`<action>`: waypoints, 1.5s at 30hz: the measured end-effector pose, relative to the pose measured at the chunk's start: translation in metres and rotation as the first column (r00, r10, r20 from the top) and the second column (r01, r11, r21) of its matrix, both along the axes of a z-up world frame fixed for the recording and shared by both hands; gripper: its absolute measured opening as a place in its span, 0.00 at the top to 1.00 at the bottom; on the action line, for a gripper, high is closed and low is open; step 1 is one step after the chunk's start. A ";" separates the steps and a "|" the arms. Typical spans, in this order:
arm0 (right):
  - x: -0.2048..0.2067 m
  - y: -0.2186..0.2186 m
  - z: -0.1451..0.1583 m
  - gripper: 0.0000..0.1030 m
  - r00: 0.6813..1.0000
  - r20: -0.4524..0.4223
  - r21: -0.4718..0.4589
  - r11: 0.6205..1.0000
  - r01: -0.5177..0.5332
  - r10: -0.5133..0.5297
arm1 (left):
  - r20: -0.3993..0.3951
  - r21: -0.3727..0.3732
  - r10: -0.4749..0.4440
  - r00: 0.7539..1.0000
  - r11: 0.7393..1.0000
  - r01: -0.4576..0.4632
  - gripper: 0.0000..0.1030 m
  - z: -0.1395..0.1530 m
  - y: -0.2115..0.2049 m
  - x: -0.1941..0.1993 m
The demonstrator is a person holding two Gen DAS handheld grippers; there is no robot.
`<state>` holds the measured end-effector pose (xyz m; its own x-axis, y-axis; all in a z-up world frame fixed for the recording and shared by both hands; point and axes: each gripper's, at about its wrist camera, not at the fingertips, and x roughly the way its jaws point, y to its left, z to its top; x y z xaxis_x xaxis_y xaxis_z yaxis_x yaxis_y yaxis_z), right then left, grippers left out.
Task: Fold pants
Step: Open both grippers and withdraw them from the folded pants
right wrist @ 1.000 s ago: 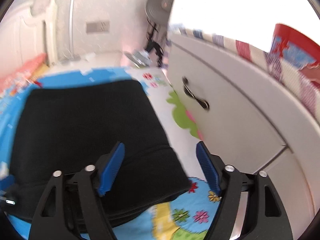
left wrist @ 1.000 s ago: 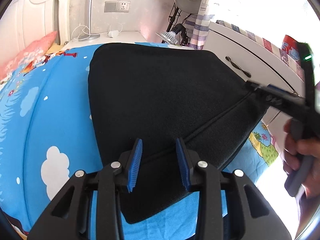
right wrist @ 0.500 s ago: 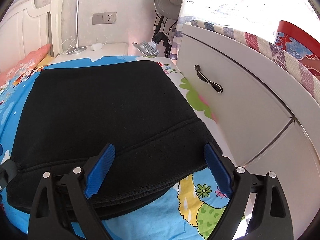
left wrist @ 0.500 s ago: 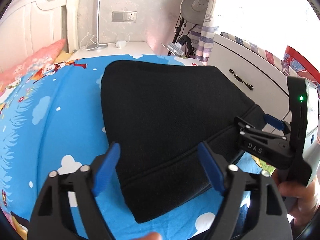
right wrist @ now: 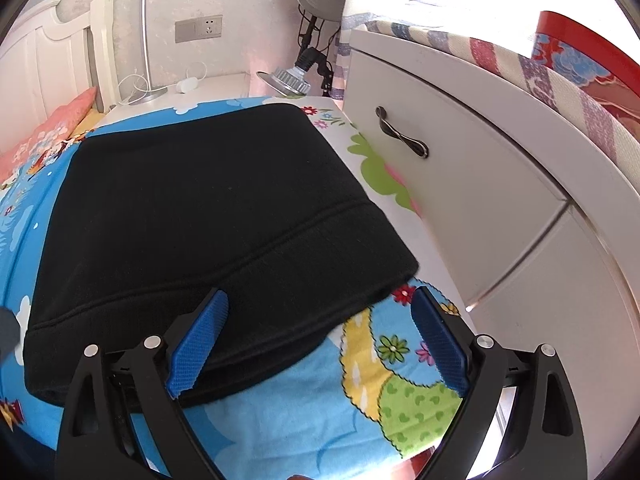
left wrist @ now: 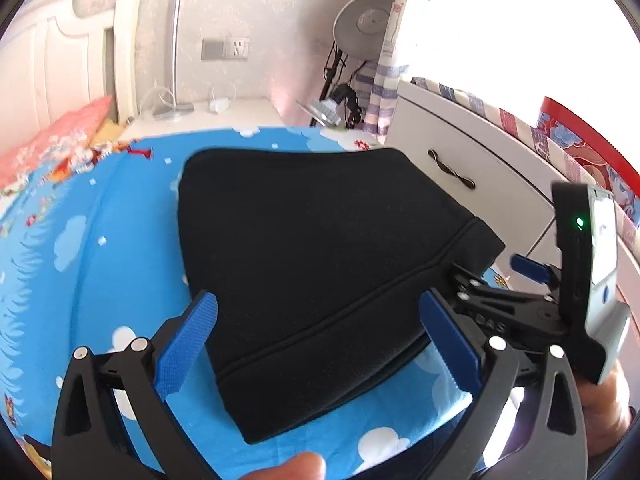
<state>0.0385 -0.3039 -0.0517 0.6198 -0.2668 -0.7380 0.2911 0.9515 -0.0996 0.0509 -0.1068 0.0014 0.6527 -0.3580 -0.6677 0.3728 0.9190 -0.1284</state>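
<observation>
I see the folded black pants point(left wrist: 320, 264) lying flat on the bed point(left wrist: 80, 280), long axis across both grippers. My left gripper point(left wrist: 320, 344) has just been opening and, like my right gripper point(right wrist: 320, 344), holds nothing; the near hem sits just ahead of both.

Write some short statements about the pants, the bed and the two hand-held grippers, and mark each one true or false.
1. The black pants lie folded on the blue cartoon bedsheet. True.
2. The left hand-held gripper is clamped on the pants. False: its jaws have just been opening and stand wide, gripping nothing.
3. The right hand-held gripper is open. True.
4. The white drawer stands pulled out. False: it is closed.
5. A pink pillow lies near the headboard. True.
6. The pants are red. False: black.
</observation>
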 end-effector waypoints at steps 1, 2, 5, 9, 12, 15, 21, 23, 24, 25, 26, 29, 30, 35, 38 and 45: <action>-0.003 -0.002 0.000 0.14 1.000 -0.007 0.002 1.000 0.006 -0.006 | 0.002 0.007 0.002 1.000 1.000 -0.002 0.02 0.000 -0.001 -0.001; -0.005 -0.002 0.000 0.14 1.000 -0.010 0.006 1.000 0.010 -0.010 | -0.004 0.006 0.003 1.000 1.000 -0.003 0.02 0.000 -0.001 0.000; -0.012 -0.004 0.007 0.14 1.000 -0.010 0.013 1.000 0.020 -0.020 | -0.005 0.001 -0.005 1.000 1.000 0.005 0.02 0.000 -0.002 -0.002; -0.019 -0.003 0.019 0.14 1.000 0.016 0.024 1.000 0.020 -0.021 | -0.006 0.005 -0.010 1.000 1.000 0.010 0.02 0.001 -0.004 -0.002; -0.023 -0.002 0.029 0.14 0.999 0.037 0.029 0.999 0.018 -0.019 | -0.004 0.006 -0.004 1.000 1.000 0.004 0.02 0.003 -0.003 -0.003; -0.026 0.000 0.036 0.14 0.998 0.054 0.031 0.999 0.015 -0.016 | 0.006 0.007 -0.001 1.000 1.000 0.001 0.02 0.005 -0.003 -0.004; -0.026 0.002 0.040 0.14 0.998 0.061 0.043 0.999 0.011 -0.013 | 0.009 0.007 -0.003 1.000 1.000 0.003 0.02 0.007 -0.004 -0.004; -0.026 0.001 0.041 0.14 0.998 0.063 0.045 0.999 0.012 -0.015 | 0.010 0.004 -0.004 1.000 1.000 0.003 0.02 0.008 -0.003 -0.003; -0.027 0.001 0.042 0.14 0.998 0.065 0.046 0.999 0.013 -0.016 | 0.010 0.004 -0.004 1.000 1.000 0.004 0.02 0.009 -0.002 -0.003; -0.027 0.001 0.042 0.14 0.998 0.066 0.047 0.999 0.014 -0.017 | 0.010 0.004 -0.004 1.000 1.000 0.004 0.02 0.009 -0.002 -0.003; -0.028 0.001 0.042 0.14 0.998 0.066 0.047 0.999 0.014 -0.017 | 0.009 0.004 -0.003 1.000 1.000 0.003 0.02 0.009 -0.002 -0.002; -0.027 0.000 0.042 0.14 0.998 0.066 0.049 0.999 0.012 -0.016 | 0.009 0.004 -0.004 1.000 1.000 0.004 0.02 0.010 -0.002 -0.002; -0.026 0.000 0.042 0.14 0.998 0.065 0.052 0.999 0.011 -0.015 | 0.009 0.004 -0.003 1.000 1.000 0.003 0.02 0.010 -0.002 -0.002; -0.028 0.001 0.042 0.14 0.997 0.071 0.059 0.998 0.011 -0.015 | 0.007 0.002 -0.005 1.000 1.000 0.005 0.02 0.010 -0.002 -0.002; -0.027 0.000 0.043 0.14 0.997 0.073 0.063 0.998 0.010 -0.015 | 0.008 0.001 -0.009 1.000 1.000 0.009 0.02 0.010 -0.004 -0.003; -0.027 0.000 0.043 0.14 0.997 0.073 0.065 0.998 0.009 -0.014 | 0.002 -0.005 -0.014 1.000 1.000 0.014 0.02 0.011 -0.005 -0.003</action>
<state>0.0113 -0.3042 -0.0088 0.6699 -0.2273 -0.7068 0.3065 0.9518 -0.0156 0.0484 -0.1119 0.0119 0.6490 -0.3705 -0.6645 0.3861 0.9130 -0.1320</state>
